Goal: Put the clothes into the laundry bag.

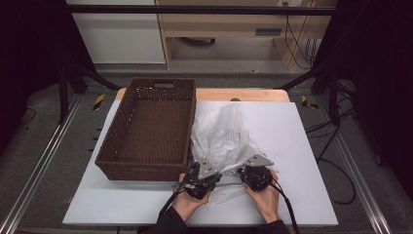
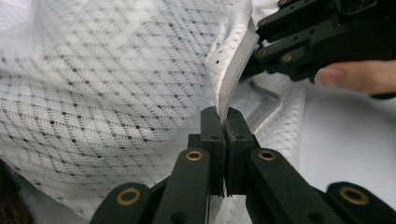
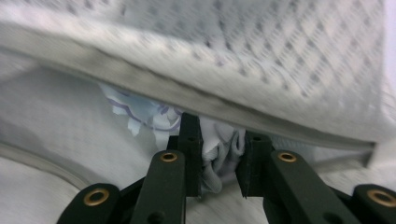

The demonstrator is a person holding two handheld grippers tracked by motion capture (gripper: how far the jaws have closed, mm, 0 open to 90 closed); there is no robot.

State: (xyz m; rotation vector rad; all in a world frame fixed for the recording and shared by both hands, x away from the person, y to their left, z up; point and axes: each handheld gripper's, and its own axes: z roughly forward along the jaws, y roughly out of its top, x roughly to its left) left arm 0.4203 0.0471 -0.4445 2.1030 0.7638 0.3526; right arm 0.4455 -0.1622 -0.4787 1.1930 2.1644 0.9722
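A white mesh bag (image 1: 221,136) lies crumpled on the white table (image 1: 297,146), just right of the basket. At the bag's near edge my left gripper (image 1: 209,165) is shut on its grey-white hem (image 2: 231,70), which stands pinched between the jaws of that gripper (image 2: 226,114). My right gripper (image 1: 247,165) sits close beside it, on the right. In the right gripper view its jaws (image 3: 223,140) reach under the hem (image 3: 196,100) into the bag's mouth. A bunch of white cloth (image 3: 219,156) is clamped between them. More cloth with a purple print (image 3: 140,112) shows deeper inside.
A brown woven basket (image 1: 146,168) stands on the table's left half, its long side touching the bag. Bare table lies right of the bag and along the front edge. Dark frame legs and cables stand on the floor beyond the table.
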